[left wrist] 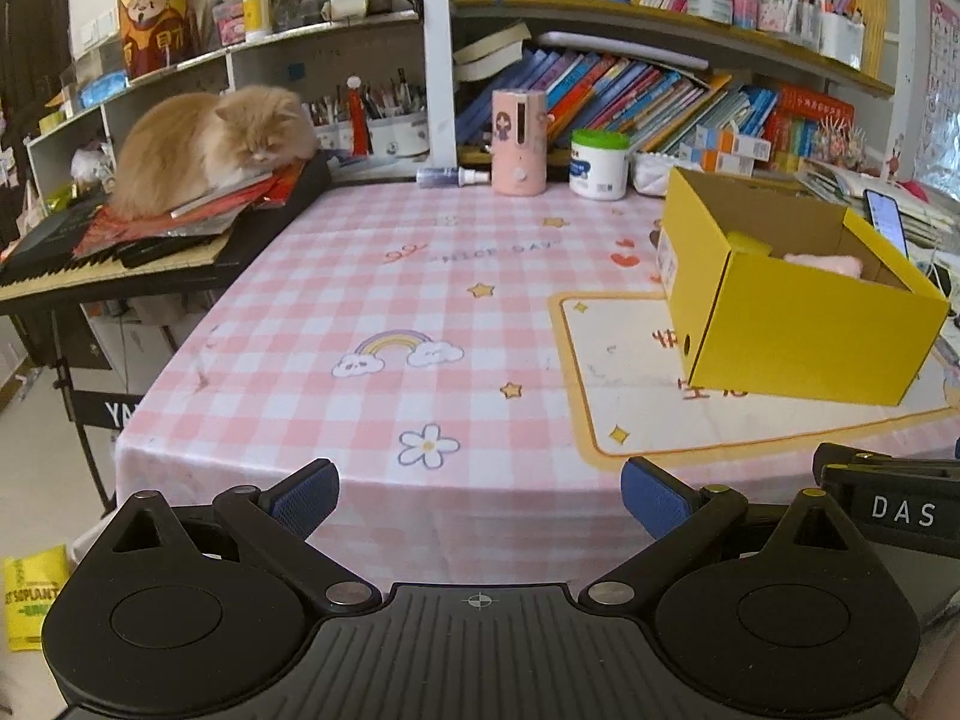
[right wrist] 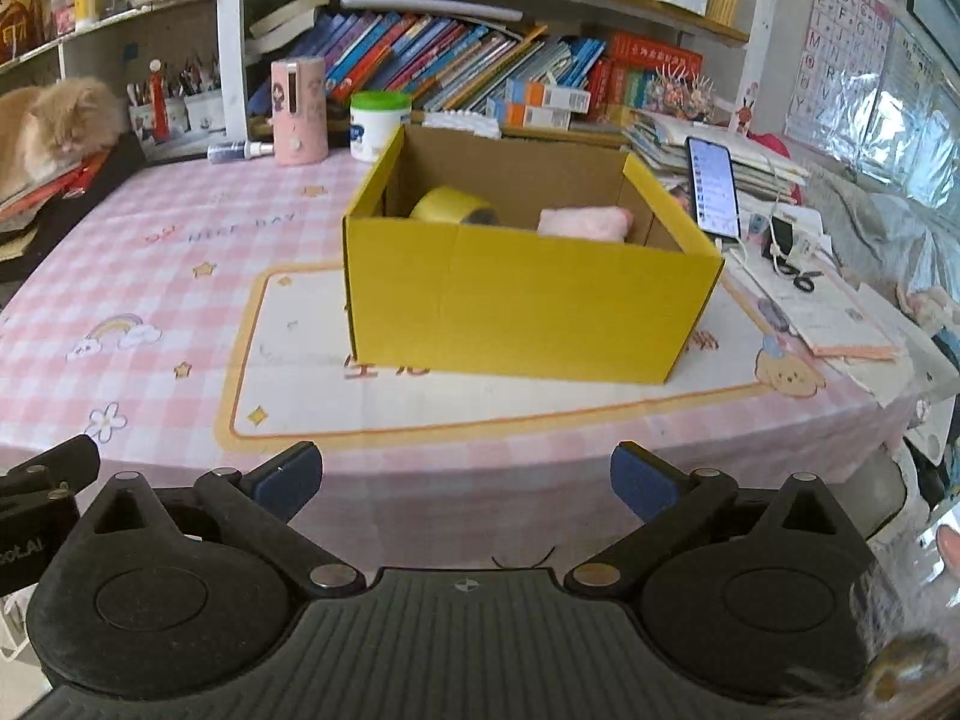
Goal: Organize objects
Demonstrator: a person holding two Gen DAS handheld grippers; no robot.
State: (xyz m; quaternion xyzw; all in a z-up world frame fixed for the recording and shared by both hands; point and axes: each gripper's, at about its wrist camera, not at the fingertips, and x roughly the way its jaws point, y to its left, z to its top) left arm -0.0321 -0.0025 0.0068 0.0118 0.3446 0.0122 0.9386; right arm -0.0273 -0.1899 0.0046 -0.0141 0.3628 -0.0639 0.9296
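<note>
An open yellow cardboard box (right wrist: 528,294) stands on the pink checked tablecloth (right wrist: 180,276) straight ahead of the right gripper (right wrist: 465,480), holding a yellow tape roll (right wrist: 450,204) and a pink plush item (right wrist: 582,222). Both grippers are released and empty; the box is ahead-right of the left gripper (left wrist: 480,495).

you get bright, even daylight in both views, strongest from the right, where glare washes out the window (right wrist: 924,138). shadows stay soft and faint on the tablecloth (left wrist: 372,300). the fisheye bends the shelves (left wrist: 660,30) and table edge toward the borders, and the far right corner of your right wrist view smears into blur.
</note>
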